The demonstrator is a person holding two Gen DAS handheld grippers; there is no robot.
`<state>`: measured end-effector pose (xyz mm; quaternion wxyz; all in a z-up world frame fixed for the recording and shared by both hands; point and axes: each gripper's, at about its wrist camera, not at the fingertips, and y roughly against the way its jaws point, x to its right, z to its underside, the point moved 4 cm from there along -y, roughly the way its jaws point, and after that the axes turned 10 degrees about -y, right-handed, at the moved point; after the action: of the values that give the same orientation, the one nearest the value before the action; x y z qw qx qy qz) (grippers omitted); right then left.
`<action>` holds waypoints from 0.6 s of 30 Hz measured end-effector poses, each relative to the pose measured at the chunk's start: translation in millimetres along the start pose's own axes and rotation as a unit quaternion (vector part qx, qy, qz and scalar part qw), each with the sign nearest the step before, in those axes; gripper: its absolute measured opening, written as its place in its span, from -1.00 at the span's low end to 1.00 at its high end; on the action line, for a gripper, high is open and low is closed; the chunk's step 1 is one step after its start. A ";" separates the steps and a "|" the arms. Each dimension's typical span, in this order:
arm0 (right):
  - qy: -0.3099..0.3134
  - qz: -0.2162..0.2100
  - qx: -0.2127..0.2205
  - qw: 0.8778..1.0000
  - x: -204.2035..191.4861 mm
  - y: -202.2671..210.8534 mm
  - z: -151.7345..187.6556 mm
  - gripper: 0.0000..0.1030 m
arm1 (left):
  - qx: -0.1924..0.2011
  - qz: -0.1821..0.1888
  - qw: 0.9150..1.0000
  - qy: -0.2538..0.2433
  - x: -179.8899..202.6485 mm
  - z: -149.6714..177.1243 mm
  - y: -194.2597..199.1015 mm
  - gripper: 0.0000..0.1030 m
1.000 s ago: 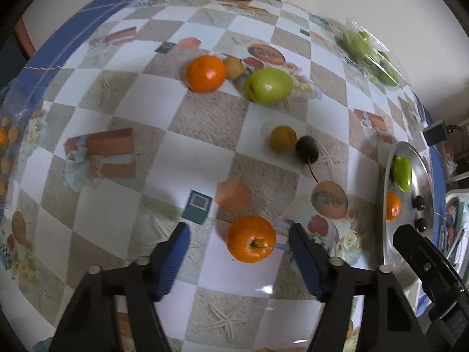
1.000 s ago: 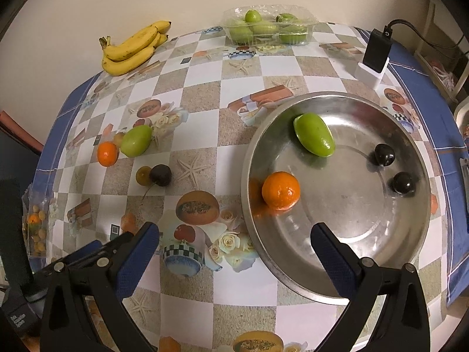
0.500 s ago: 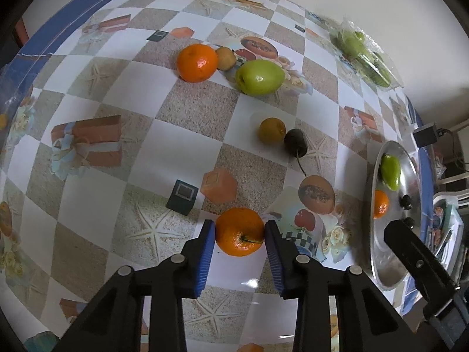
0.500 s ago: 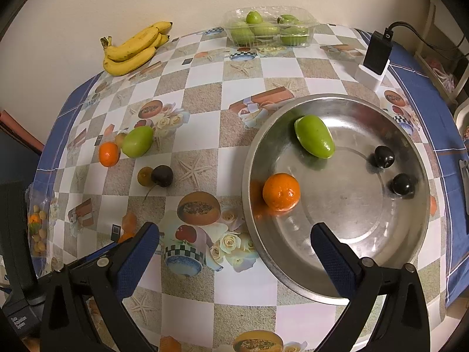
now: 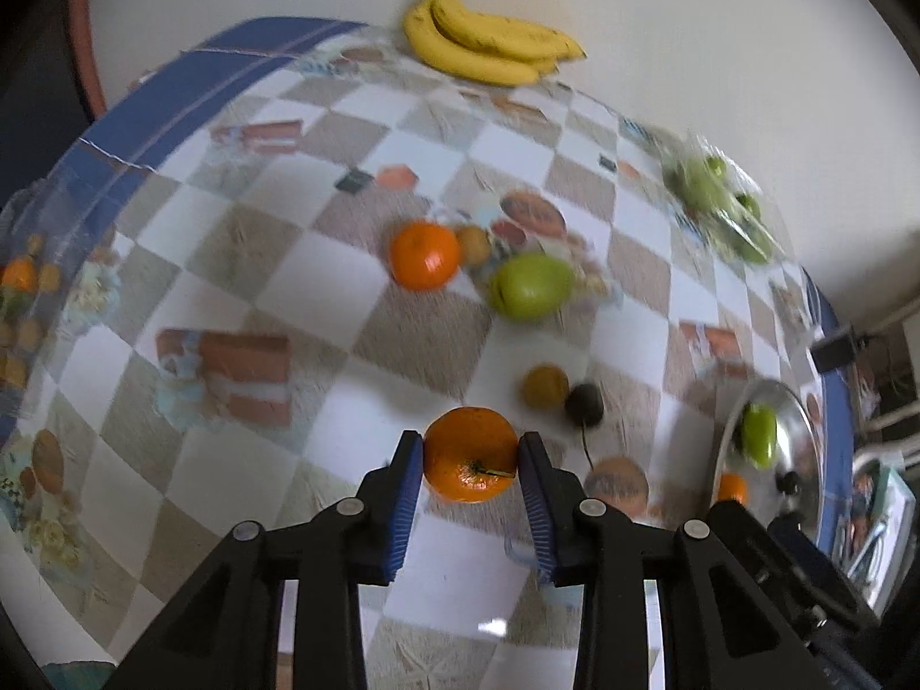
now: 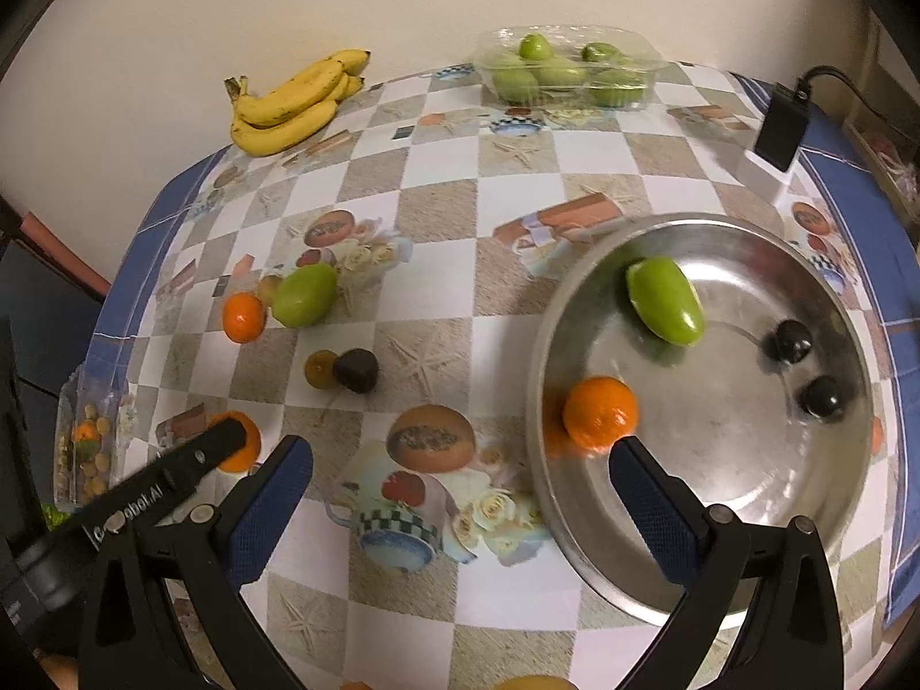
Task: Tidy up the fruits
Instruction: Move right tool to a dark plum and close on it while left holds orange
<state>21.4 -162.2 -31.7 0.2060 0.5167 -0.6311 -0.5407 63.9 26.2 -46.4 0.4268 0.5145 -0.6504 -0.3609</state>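
My left gripper (image 5: 470,448) is shut on an orange (image 5: 468,474), its blue pads pressed to both sides, and holds it just above the checkered cloth. The same orange (image 6: 244,451) shows at the left of the right wrist view, partly behind a left finger. My right gripper (image 6: 460,454) hangs open and holds nothing, at the near left rim of a steel bowl (image 6: 543,345). In the bowl lie an orange (image 6: 600,413), a green mango (image 6: 664,299) and two dark fruits (image 6: 792,340). On the cloth lie another orange (image 6: 244,317), a green mango (image 6: 305,294), a small brownish fruit (image 6: 320,369) and a dark fruit (image 6: 356,370).
Bananas (image 6: 290,103) and a clear box of green fruits (image 6: 566,72) sit at the table's far edge by the wall. A black charger (image 6: 782,126) with its cable stands at the far right. A clear pack of small fruits (image 6: 86,448) lies at the left edge.
My left gripper's jaws closed on the orange and then lifted it off the cloth. The right gripper has stayed put and open.
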 end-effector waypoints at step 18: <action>0.026 -0.035 -0.022 0.999 -33.3 -43.3 -24.6 0.06 | 0.007 -0.009 0.997 0.082 -25.8 -38.5 -24.1 -0.29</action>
<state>72.8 -139.4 -52.4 0.2143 0.5473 -0.5955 -0.5476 111.0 45.2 -58.6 0.4716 0.5508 -0.6115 -0.3165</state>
